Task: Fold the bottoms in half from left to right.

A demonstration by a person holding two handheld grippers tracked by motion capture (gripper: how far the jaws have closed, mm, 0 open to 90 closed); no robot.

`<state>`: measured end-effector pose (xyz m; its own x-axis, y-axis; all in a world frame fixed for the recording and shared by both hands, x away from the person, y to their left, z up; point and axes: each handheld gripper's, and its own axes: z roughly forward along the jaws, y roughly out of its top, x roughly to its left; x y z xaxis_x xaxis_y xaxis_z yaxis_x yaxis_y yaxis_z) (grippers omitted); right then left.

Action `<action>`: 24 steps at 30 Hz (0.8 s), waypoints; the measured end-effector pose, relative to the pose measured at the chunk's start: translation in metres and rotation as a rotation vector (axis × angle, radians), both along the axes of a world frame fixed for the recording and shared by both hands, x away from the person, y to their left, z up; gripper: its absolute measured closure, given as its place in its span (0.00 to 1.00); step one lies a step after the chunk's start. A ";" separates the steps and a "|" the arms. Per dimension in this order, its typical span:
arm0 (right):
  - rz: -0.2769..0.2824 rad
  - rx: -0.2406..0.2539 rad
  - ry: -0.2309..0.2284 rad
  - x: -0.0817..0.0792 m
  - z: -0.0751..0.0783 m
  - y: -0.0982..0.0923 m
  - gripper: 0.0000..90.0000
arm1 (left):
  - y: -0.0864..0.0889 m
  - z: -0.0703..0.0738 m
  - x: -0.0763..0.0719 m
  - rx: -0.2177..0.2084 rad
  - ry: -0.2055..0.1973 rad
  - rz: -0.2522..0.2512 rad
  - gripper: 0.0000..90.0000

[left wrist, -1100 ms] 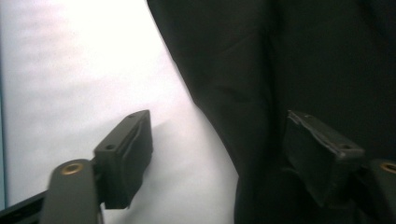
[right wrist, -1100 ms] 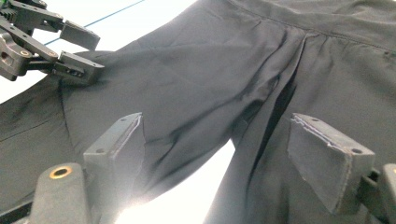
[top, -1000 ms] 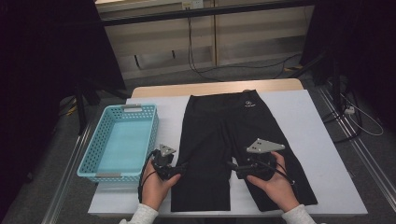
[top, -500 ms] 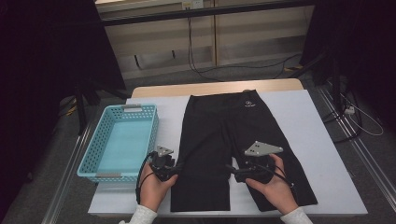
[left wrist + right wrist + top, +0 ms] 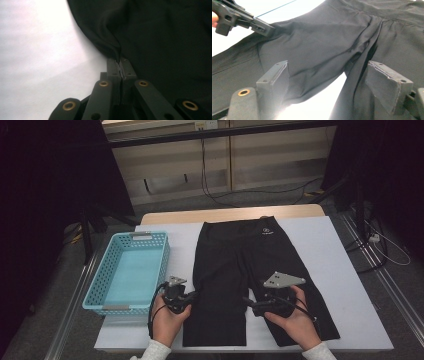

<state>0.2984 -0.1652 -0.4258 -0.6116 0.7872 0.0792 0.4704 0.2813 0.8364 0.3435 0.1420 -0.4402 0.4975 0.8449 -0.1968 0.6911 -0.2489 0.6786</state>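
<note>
One light-blue basket (image 5: 129, 272) at the worktop's (image 5: 345, 270) left edge, its long side running from front to back, nothing inside. Just right of its front right corner, left hand-held gripper (image 5: 189, 298) in the person's left hand (image 5: 167, 320), near the front edge, pointing right at the outer seam of the shorts' left leg. Jaws just closed, now pressed together on a pinched fold of black cloth at that seam; in the left gripper view (image 5: 120, 65) the fold rising from between the pads, white worktop to its left. Black shorts (image 5: 250, 270) flat across the worktop's middle, waistband toward the back edge with a small white logo (image 5: 266, 231), both legs reaching toward the front edge, left leg straight, right leg angled toward the front right corner. Between the legs, near the front edge, right hand-held gripper (image 5: 249, 302) in the right hand (image 5: 295, 317), grey three-cornered plate on top, pointing left. Jaws wide apart, gripping nothing; in the right gripper view (image 5: 327, 83) crotch and inner leg seams lying between the spread pads, cloth untouched by them. Left hand-held gripper also at top left there (image 5: 265, 28), on the cloth's edge.
</note>
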 end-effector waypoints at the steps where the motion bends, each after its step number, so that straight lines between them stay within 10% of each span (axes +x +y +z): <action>1: -0.001 0.000 0.000 0.000 0.000 0.000 0.21 | 0.001 0.002 0.000 -0.009 -0.001 0.001 0.99; 24: -0.055 -0.030 0.009 0.021 -0.004 0.001 0.15 | -0.021 0.009 0.004 -0.154 0.004 -0.086 0.99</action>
